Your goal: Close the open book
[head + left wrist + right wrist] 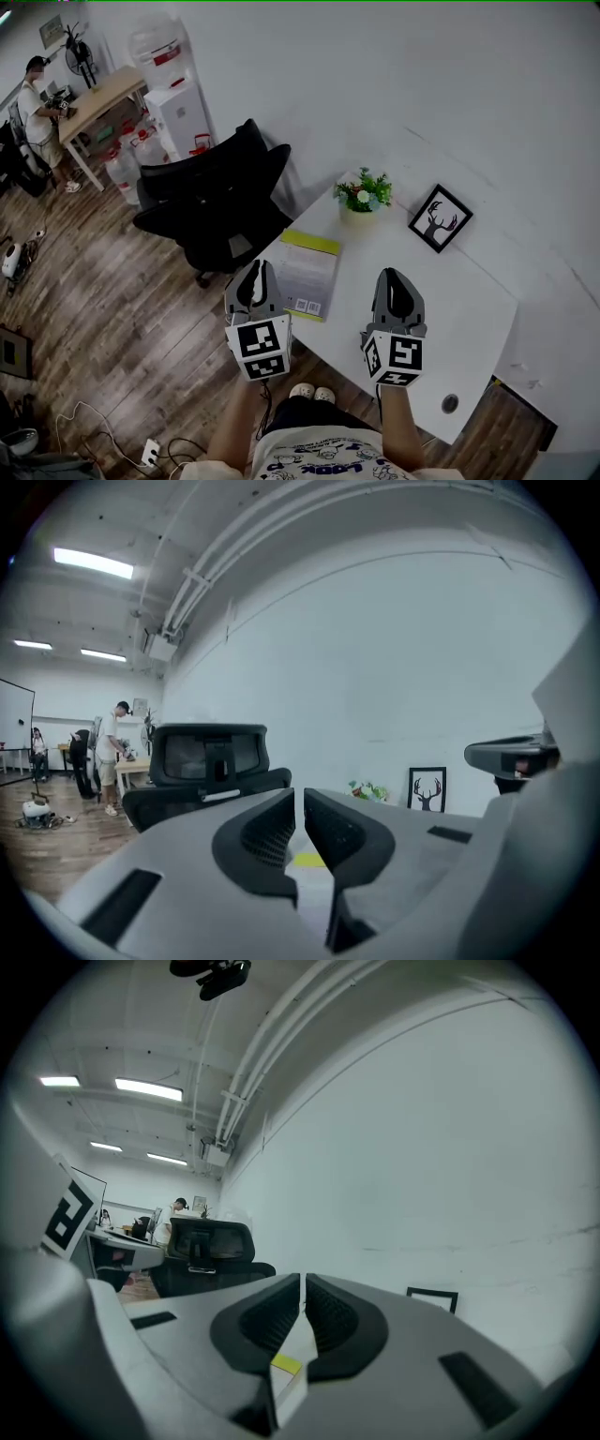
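The white tabletop lay below me, with a black chair just beside its left edge. The book rested flat near the tabletop's left edge. As far as I could judge it was closed, with a yellow strip along its far end. My left tool and right tool hung above the tabletop, pointing level. Each was clenched on nothing, its jaws nearly together. I judged the closing done. The careful move was to hold both tools clear, without brushing the cover, the small plant or the framed picture.
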